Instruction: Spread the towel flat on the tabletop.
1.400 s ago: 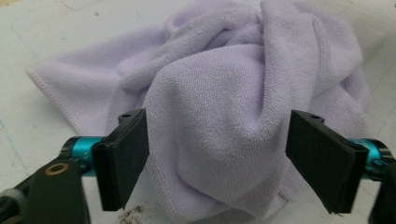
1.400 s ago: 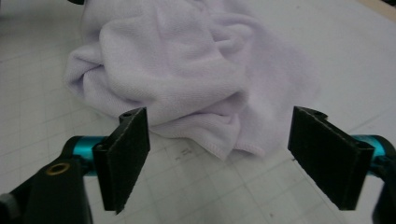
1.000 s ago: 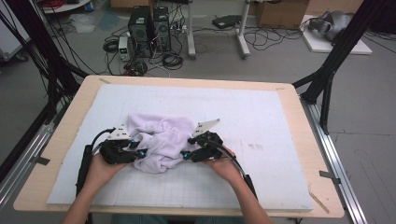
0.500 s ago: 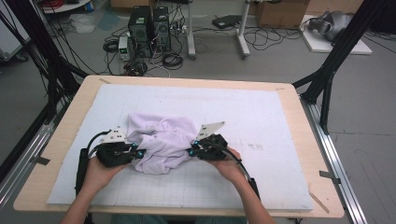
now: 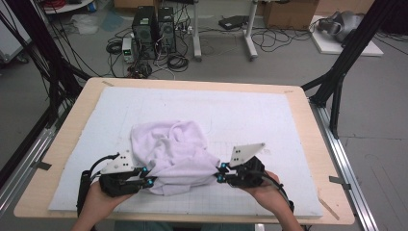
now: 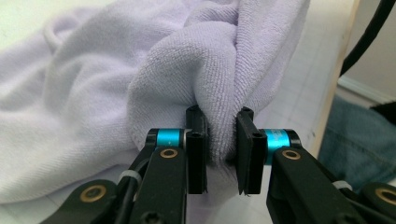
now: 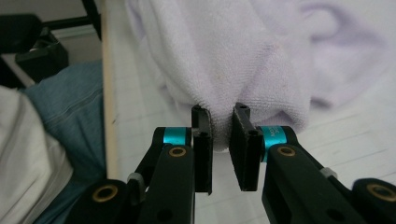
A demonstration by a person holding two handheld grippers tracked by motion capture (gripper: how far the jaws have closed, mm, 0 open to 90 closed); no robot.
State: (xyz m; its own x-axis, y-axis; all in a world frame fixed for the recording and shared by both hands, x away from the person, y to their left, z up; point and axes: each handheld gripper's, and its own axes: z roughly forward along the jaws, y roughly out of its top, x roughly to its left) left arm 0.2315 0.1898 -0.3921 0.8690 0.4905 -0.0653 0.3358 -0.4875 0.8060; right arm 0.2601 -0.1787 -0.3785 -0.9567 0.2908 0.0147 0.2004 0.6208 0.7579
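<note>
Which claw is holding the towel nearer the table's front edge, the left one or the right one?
The left claw, at the towel's front-left corner; the right claw grips it slightly farther back.

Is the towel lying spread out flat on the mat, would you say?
No, the towel is bunched in folds, pinched at its near corners by the left gripper and right gripper.

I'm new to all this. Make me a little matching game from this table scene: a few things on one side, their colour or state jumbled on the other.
Things:
1. towel
2. left gripper
3. table
4. computer tower

Colour or state:
A. stands on the floor beyond the table
B. crumpled, pale lilac
C. wooden rim around a white mat
D. clamped on the towel's left side

Pairs: 1-B, 2-D, 3-C, 4-A
</note>
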